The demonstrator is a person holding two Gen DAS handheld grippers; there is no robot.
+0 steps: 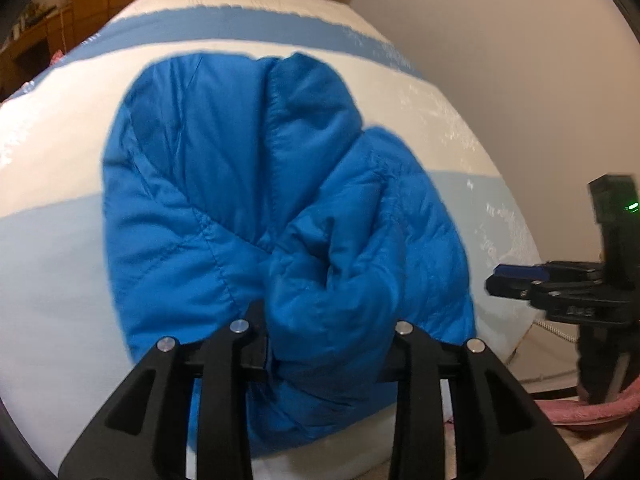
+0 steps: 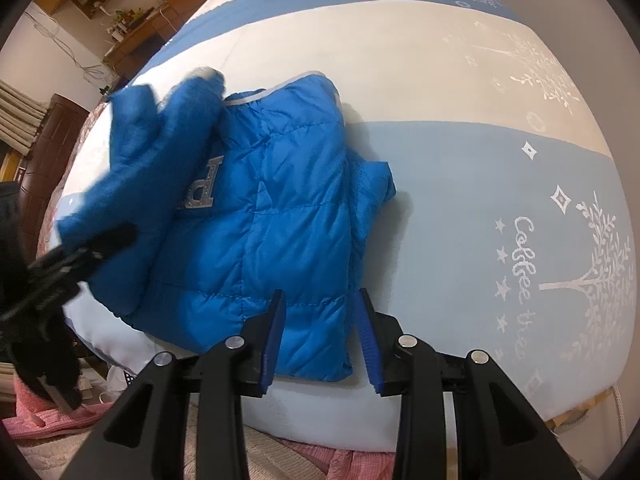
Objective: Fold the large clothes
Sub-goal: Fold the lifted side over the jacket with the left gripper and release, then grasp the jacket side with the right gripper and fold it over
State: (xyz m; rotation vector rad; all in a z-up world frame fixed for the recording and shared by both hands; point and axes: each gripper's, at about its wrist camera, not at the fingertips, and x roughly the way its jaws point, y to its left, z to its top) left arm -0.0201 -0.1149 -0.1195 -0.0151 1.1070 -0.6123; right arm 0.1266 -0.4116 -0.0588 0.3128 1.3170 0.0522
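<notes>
A blue puffer jacket [image 2: 280,216] with a silver letter on it lies on the bed near its front edge. My left gripper [image 1: 320,344] is shut on a fold of the jacket [image 1: 328,280] and holds that part lifted; it shows blurred at the left of the right wrist view [image 2: 80,256] with the raised sleeve [image 2: 152,160]. My right gripper [image 2: 320,332] is open, its blue pads either side of the jacket's near hem, not closed on it. It also shows at the right of the left wrist view [image 1: 516,280].
The bed cover [image 2: 460,184] has white and blue bands with silver tree print and lettering at the right. Pink cloth [image 2: 48,420] lies below the bed's front edge. Wooden shelves [image 2: 116,4] stand at the far left. A plain wall [image 1: 520,60] is at the right.
</notes>
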